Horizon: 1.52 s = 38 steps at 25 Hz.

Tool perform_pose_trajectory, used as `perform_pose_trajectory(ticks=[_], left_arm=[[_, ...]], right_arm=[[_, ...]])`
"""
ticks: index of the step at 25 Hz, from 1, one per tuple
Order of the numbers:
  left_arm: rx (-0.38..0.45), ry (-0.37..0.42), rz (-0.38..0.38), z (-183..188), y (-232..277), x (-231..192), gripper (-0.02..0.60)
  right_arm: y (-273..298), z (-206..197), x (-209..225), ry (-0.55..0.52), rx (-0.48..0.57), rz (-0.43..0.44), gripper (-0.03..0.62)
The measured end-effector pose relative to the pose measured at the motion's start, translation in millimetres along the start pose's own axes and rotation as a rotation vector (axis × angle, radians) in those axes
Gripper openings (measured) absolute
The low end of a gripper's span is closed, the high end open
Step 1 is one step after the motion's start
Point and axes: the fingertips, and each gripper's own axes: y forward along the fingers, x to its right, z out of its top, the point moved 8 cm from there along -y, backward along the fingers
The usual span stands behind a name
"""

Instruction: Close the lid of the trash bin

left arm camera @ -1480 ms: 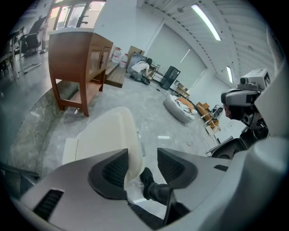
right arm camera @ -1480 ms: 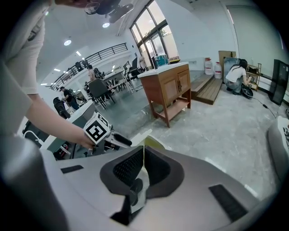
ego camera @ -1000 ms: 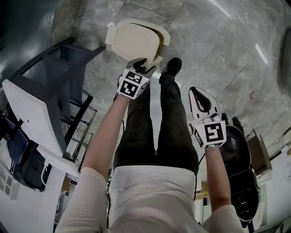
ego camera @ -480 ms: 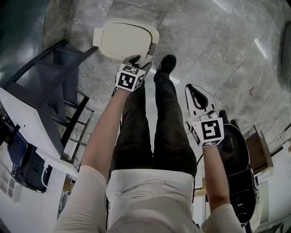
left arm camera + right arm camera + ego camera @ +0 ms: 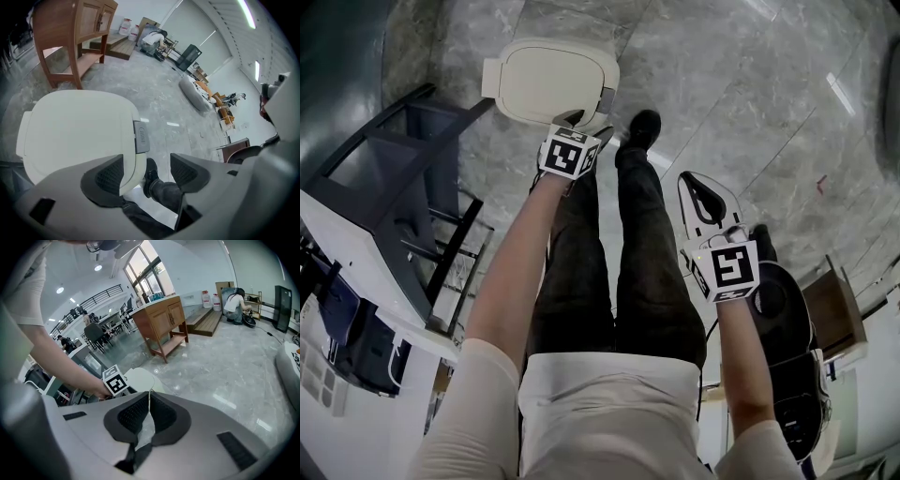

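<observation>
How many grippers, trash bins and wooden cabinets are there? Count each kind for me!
Grey two-jaw grippers: 2 (left gripper, right gripper)
Cream plastic trash bin: 1
Brown wooden cabinet: 1
Total: 4

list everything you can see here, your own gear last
trash bin: one, cream, lid down, on the floor ahead
latch tab: one, grey, lid's front edge
stepped rack: one, dark, left of the bin
wooden cabinet: one, brown, beyond the bin
water jugs: two, pale, by the far wall
background person: one, crouching near the jugs
shoe: one, black, right of the bin
left gripper: grey, fingers just opening, lid's front rim between them, not gripped
right gripper: grey, fingers together, empty
</observation>
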Motion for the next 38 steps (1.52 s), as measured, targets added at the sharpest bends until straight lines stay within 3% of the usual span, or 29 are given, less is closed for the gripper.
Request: perform_pose_trajectory(ticks=[5,12,18,27,38], left_arm=[[-0.039,0.025,0.007,-0.3,6.9,-1.6,0.305],[0.0,0.008,0.041,-6.5,-16.6,3.9,0.307],[0.085,-0.027,0.029,7.7,-61.2,15.6,0.298],[0.22,-0.044,0.071,33.3,-154.0,44.8,0.196],[0.375,-0.034,0.102,24.9,-259.1,82.4,0.123]], right_arm=[[1.1,-3.4,3.7,0.004,-0.007,-0.004,0.032],[-10.9,8.9,0.8,-0.027,-0.005,-0.015,0.032],[-32.7,34.6,-6.4,-0.069,0.014,-0.032,0.032],[-76.9,80.0,-30.7,-0.138,0.05,-0.025,0.032],[-112.1,127.9,-54.9,-0.216,0.101,0.02,0.032]])
